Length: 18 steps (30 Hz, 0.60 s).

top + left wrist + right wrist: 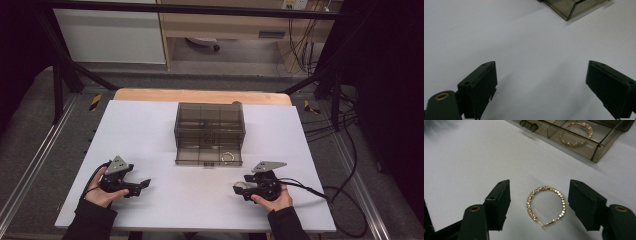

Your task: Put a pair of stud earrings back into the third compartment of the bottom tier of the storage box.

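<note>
The right hand-held gripper [539, 205] has its jaws open on both sides of the gold hoop earring [546, 206] lying flat on the white counter [150, 135], ready to pinch it, while the left hand-held gripper [541, 87] waits open and empty, maybe because the other earring [576, 133] already lies in the open drawer [599, 155]

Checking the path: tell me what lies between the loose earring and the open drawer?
Bare white table, in the right gripper view, between earring and drawer.

My matt black plastic fingers [499, 202], glittering gold metal hoop earring [545, 205], smooth matt white surface [461, 162], glossy smoky translucent plastic drawer box [210, 127]
</note>
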Tool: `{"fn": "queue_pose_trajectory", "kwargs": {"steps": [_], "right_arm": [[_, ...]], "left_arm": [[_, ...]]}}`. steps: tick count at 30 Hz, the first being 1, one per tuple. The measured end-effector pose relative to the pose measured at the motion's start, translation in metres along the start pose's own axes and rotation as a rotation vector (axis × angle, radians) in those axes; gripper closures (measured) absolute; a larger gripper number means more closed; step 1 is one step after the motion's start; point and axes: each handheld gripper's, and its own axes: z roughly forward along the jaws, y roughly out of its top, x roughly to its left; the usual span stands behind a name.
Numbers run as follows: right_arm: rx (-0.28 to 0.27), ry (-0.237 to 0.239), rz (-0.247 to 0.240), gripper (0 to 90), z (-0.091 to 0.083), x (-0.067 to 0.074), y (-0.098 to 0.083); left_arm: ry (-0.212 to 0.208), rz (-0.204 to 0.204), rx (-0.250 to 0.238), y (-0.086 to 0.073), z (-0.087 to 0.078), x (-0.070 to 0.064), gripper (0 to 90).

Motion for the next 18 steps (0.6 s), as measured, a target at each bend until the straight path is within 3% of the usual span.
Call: {"fn": "queue_pose_trajectory", "kwargs": {"steps": [18], "right_arm": [[0.049,0.012,-0.036,70.5,0.0100,0.0084,-0.0035]], "left_arm": [[0.000,0.001,0.000,0.0000,0.0000,-0.0003,9.8]]}}
